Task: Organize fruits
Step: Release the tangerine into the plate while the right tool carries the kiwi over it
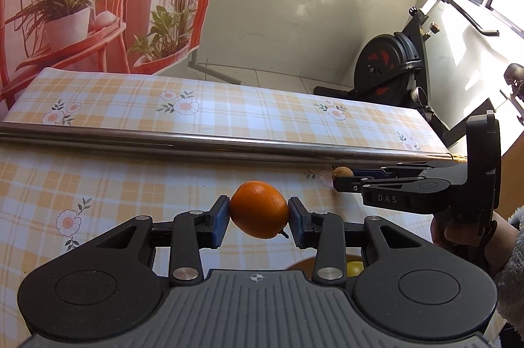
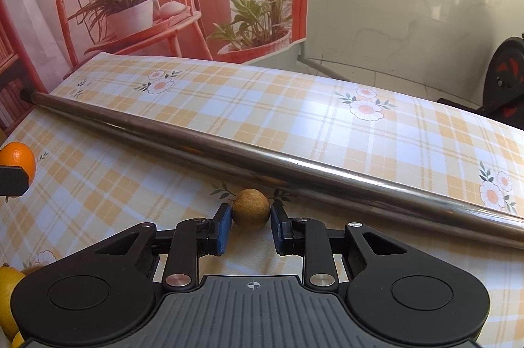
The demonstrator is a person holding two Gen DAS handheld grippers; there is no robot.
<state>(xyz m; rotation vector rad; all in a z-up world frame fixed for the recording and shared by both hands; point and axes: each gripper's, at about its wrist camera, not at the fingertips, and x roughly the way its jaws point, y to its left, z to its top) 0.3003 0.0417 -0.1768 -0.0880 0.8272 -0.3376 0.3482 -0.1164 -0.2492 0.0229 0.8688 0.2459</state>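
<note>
My left gripper (image 1: 258, 217) is shut on an orange (image 1: 258, 209), its blue pads pressed on both sides, and holds it above the checked tablecloth (image 1: 131, 184). That orange (image 2: 18, 159) also shows at the left edge of the right wrist view. My right gripper (image 2: 250, 222) is shut on a small round brown fruit (image 2: 251, 208) that rests on the cloth just in front of a metal pole (image 2: 262, 164). In the left wrist view the right gripper (image 1: 339, 182) comes in from the right with the brown fruit (image 1: 343, 173) at its tips, held by a person's hand (image 1: 458, 233).
The metal pole (image 1: 229, 145) lies across the whole table. A lemon (image 2: 6, 292) sits at the near left, and it shows as a yellow fruit (image 1: 355, 267) under the left gripper. An exercise bike (image 1: 386, 73) stands past the table's right end.
</note>
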